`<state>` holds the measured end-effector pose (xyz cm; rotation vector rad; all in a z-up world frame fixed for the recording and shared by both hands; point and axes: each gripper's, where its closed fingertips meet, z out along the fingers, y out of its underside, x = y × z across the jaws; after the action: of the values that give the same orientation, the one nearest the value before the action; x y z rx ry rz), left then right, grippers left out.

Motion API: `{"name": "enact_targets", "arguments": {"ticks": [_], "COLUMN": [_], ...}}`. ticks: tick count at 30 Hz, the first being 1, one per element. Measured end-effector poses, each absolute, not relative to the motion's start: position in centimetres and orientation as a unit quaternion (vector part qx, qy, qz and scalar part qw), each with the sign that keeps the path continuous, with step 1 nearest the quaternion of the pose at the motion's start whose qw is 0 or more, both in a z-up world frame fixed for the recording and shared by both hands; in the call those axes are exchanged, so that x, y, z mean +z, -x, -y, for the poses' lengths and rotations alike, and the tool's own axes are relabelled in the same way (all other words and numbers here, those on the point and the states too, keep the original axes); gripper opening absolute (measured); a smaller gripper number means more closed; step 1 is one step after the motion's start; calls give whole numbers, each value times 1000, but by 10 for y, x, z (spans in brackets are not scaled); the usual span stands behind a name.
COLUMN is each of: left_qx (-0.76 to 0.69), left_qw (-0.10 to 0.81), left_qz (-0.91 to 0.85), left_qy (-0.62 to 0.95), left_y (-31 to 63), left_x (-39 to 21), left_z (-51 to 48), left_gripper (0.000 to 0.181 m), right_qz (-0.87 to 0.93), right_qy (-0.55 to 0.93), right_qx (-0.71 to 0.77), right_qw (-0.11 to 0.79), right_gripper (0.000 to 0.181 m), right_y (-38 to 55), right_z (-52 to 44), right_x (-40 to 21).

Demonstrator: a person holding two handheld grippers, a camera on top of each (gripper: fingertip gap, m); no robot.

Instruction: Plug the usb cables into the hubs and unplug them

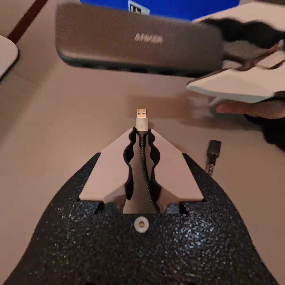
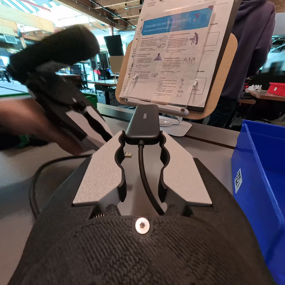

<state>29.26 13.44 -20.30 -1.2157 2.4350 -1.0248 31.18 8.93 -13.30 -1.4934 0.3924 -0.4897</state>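
Note:
My left gripper (image 1: pixel 142 131) is shut on a braided USB cable; its metal USB plug (image 1: pixel 141 118) sticks out past the fingertips and points at the dark grey hub (image 1: pixel 135 40), a gap away from its port side. My right gripper (image 2: pixel 142 135) is shut on the near end of the same hub (image 2: pixel 144 121), with the hub's black cord (image 2: pixel 145 174) running back between the fingers. The right gripper also shows at the right of the left wrist view (image 1: pixel 240 74), blurred. The left gripper shows at the left of the right wrist view (image 2: pixel 95 123), blurred.
A second braided cable end (image 1: pixel 213 150) lies on the table right of my left gripper. A blue bin (image 2: pixel 262 169) stands at the right. A document stand with printed pages (image 2: pixel 172 64) is behind the hub. A person in a dark top (image 2: pixel 249 61) stands beyond the table.

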Motion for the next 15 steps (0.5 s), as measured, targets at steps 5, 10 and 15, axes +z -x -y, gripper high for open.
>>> {"name": "enact_targets", "arguments": {"ticks": [5,10,15], "left_qx": [-357,-375,-381], "left_qw": [108,111,111], "left_qz": [-834,-822,-816], "left_qy": [408,415,421], "left_y": [-274,-272,-274], "left_x": [-171,-158,-157], "left_z": [-129,-131,-135], "left_gripper": [14,14,14], "right_qz": [-164,-149,-140], "right_qy": [673,681,686], "right_qx": [-220,-224,-221], "right_qw": [687,681,679], "right_gripper": [44,44,44], "right_y": [-308,-303,-299], "right_z": [-93,-98,-103], "right_x": [-134,-137,-140]}}
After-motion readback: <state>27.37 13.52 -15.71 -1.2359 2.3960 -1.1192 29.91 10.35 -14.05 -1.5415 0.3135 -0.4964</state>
